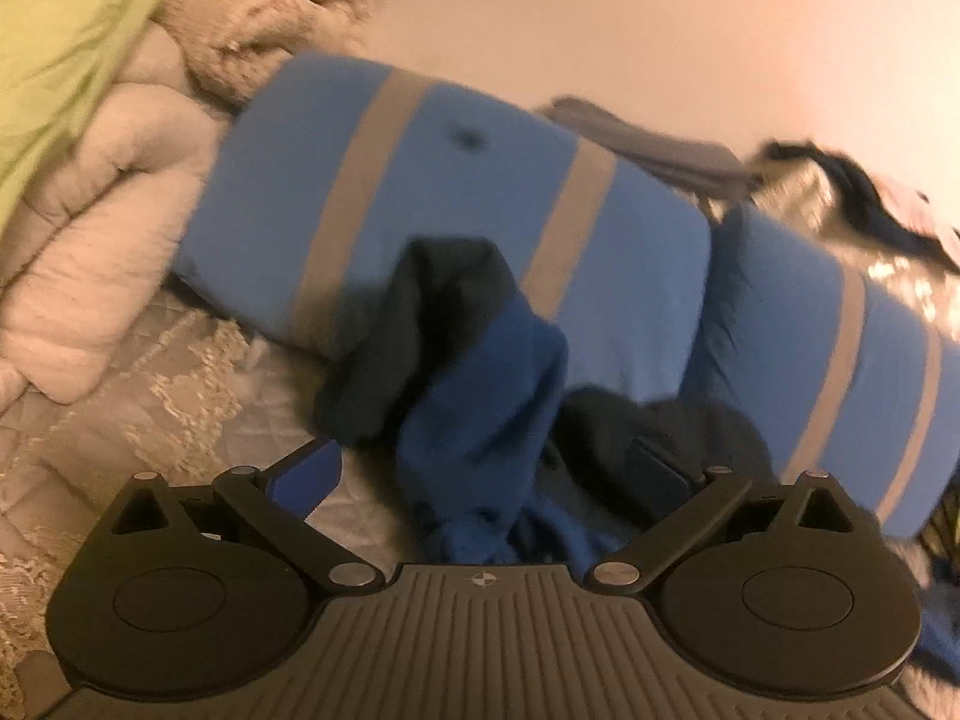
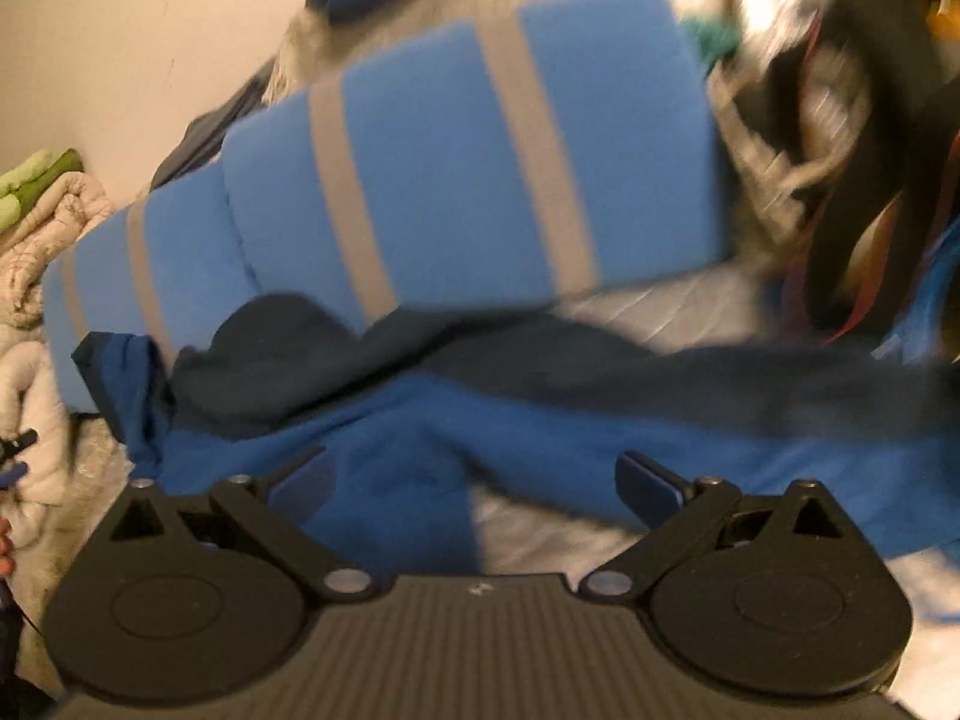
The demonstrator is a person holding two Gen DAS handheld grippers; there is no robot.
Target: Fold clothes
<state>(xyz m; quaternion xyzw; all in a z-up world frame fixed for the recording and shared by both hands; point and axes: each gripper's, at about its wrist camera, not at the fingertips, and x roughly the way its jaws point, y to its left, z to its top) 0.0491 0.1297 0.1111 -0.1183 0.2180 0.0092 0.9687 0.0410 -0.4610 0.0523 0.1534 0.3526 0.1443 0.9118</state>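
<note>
A bed covered by a pale quilted spread with a lace-like pattern was seen beneath everything, with a plain wall behind it. Across the bed, two light blue pillows with grey stripes were laid end to end, touching each other. A heap of cream quilted bedding was piled at one end of the pillows, and a light green cloth was draped above it. At the other end, a jumble of dark clothes and straps was seen, too blurred to be told apart.

The garment to be folded, a royal blue and dark navy piece of clothing, was spread crumpled on the bed just in front of the pillows, its navy part lying against them. In the left wrist view it was bunched up into a raised fold.

The left gripper was held with its fingers well apart, and the bunched cloth was seen between them, ungrasped. The right gripper was likewise spread wide over the blue fabric, nothing being clamped.
</note>
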